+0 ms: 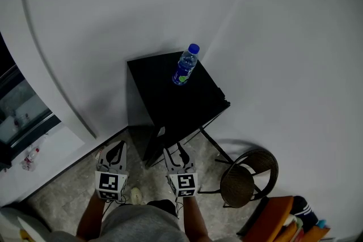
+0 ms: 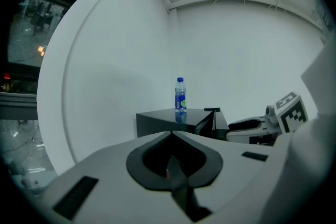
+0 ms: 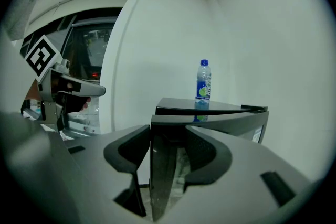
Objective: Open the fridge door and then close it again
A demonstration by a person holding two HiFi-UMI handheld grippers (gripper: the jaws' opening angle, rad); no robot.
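Fridge (image 1: 170,93): low black box in the corner, approx. arm's reach ahead. Bottle (image 1: 185,65) upright on top, well back from the front edge.

Fridge door (image 3: 159,176) ajar, free edge facing this way.

R gripper (image 1: 176,157): jaws part-open around that free edge and, by the look of it, pinching it from both sides. Probably gripped at the edge because that gives max leverage about the hinge.

L gripper (image 1: 115,154): jaws fully together, nothing in them. Sits beside R, apart from the fridge. Likely idle and parked outside the door's arc.

Both tilted slightly down, matching the low door.

Judgement: mid-swing, opening vs closing not clear.

Risk: a jerky pull could rock the fridge and tip the bottle, so keep it smooth.
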